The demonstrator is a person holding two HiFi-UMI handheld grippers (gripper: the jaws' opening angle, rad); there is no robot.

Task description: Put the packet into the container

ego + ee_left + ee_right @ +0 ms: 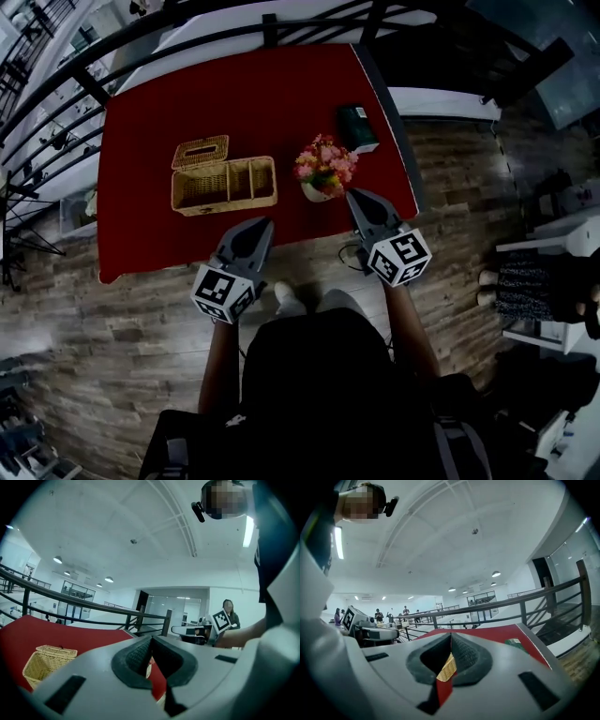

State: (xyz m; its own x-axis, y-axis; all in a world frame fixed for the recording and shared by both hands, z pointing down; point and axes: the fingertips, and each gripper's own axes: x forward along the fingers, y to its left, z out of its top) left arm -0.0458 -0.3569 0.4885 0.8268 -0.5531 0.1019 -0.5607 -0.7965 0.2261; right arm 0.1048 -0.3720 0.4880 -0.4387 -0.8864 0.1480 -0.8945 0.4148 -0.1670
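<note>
Left claw (151,640) closed tip to tip, wicker container (47,660) on red table (28,631), black railing (93,606) behind

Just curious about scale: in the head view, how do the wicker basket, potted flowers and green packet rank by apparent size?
1. wicker basket
2. potted flowers
3. green packet, only slightly smaller

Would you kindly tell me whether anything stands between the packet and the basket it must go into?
Yes, the flowers stand on the table between the packet and the basket, slightly on the near side of the straight line. Lifting the packet over or behind them would probably avoid a knock.
</note>
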